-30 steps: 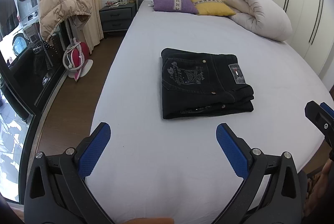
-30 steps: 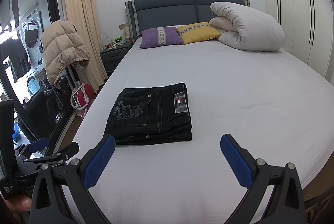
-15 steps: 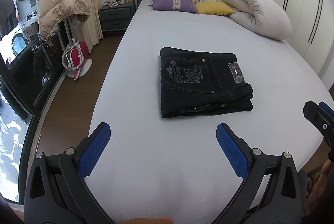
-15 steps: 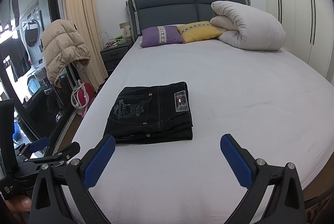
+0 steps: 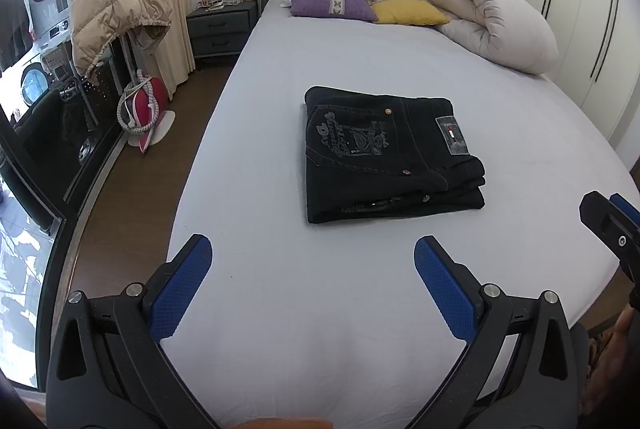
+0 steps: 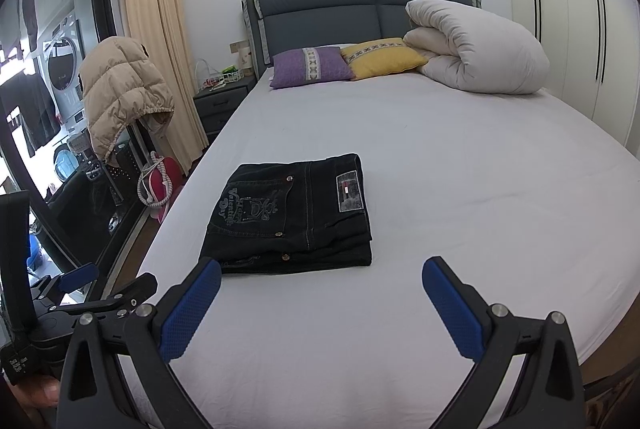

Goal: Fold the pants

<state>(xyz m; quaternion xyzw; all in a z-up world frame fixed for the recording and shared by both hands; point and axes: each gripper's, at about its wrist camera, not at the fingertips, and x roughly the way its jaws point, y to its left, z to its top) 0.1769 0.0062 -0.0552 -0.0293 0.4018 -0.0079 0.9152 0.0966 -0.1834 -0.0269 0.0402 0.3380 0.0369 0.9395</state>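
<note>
Black denim pants (image 5: 390, 153) haven't budged in the last second, sitting folded in a neat stack mid-bed (image 5: 320, 309) while I've got the left claw (image 5: 312, 281) and right claw (image 6: 322, 299) both spread wide, empty and hanging back, so I'd call the fold done.

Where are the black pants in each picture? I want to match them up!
Left wrist view: the folded black pants lie on the bed, right of centre, beyond the open jaws.
Right wrist view: the pants lie left of centre, just past the left jaw.
Shared landmark: the purple pillow by the headboard.
</note>
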